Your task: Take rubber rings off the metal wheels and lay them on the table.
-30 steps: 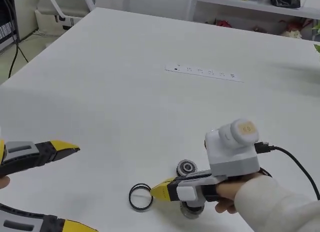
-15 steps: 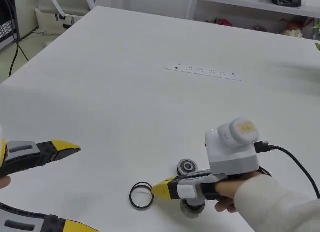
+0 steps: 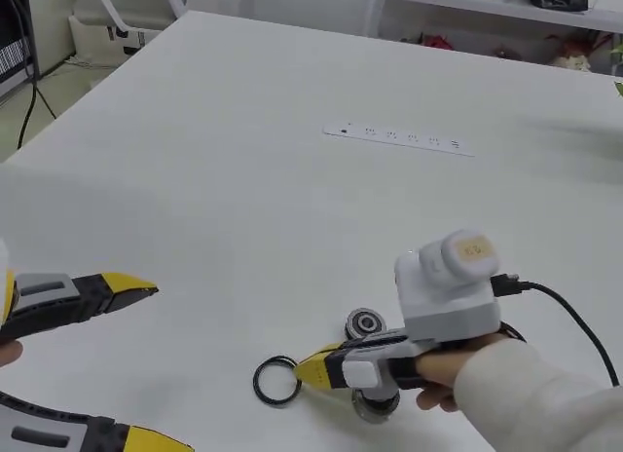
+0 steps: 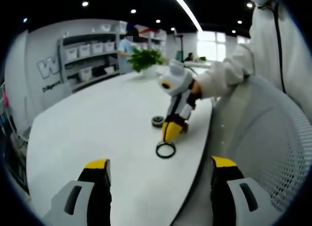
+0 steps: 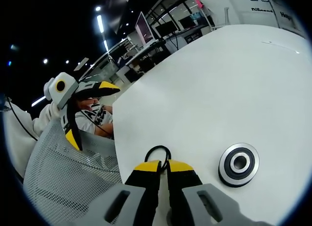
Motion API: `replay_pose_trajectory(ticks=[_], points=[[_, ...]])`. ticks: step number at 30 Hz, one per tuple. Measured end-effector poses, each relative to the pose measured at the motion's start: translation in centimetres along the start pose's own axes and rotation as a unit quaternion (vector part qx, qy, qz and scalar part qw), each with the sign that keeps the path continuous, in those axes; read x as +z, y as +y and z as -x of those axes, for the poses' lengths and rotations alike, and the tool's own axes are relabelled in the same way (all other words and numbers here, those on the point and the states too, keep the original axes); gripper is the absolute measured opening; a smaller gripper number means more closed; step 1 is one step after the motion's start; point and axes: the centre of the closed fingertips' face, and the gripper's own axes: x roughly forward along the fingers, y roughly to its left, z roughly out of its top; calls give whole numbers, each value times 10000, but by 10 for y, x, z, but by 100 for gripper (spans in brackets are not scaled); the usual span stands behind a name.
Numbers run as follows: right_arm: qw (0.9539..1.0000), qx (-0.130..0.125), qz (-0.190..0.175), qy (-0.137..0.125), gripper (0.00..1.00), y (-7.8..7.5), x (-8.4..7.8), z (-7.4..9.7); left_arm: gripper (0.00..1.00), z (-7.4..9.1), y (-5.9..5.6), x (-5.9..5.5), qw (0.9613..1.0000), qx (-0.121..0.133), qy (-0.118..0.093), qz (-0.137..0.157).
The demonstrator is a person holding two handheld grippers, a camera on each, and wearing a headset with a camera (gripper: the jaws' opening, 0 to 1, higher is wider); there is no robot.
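Observation:
A black rubber ring (image 3: 275,381) lies on the white table (image 3: 292,208) near its front edge. My right gripper (image 3: 310,370) is shut, its yellow tips pinching the ring's (image 5: 157,153) near edge. A bare metal wheel (image 3: 364,324) sits just behind the gripper, to the right of the jaws in the right gripper view (image 5: 239,163). A second metal wheel (image 3: 375,403) pokes out under the gripper body. My left gripper (image 3: 136,364) hovers open at the table's left front. Its own view faces the ring (image 4: 165,150), the wheel (image 4: 158,121) and the right gripper (image 4: 171,132).
A white power strip (image 3: 399,140) lies farther back on the table. A grey mesh chair (image 4: 263,138) stands at the table's near edge. Shelves and plants line the room behind. A black cable (image 3: 574,320) trails from the right gripper.
The ring has settled a little flatter on the table at the right gripper's tips. The right gripper has shifted slightly; the left gripper has hardly moved.

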Motion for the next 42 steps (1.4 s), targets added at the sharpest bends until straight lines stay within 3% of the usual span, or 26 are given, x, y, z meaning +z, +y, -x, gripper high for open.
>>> replay_pose_trajectory(ticks=[10,19,28,42], points=[[10000,-3,77,-9,3,1,1,-2,85,1,1,-3,10000,15,25,0],[9995,-83,284,53,11,0,0,-2,85,1,2,-3,10000,23,26,-11],[9996,48,265,50,11,7,0,-3,85,0,1,-3,10000,19,43,-15],[9995,49,293,69,11,7,0,-3,85,0,1,-3,10000,18,51,-23]])
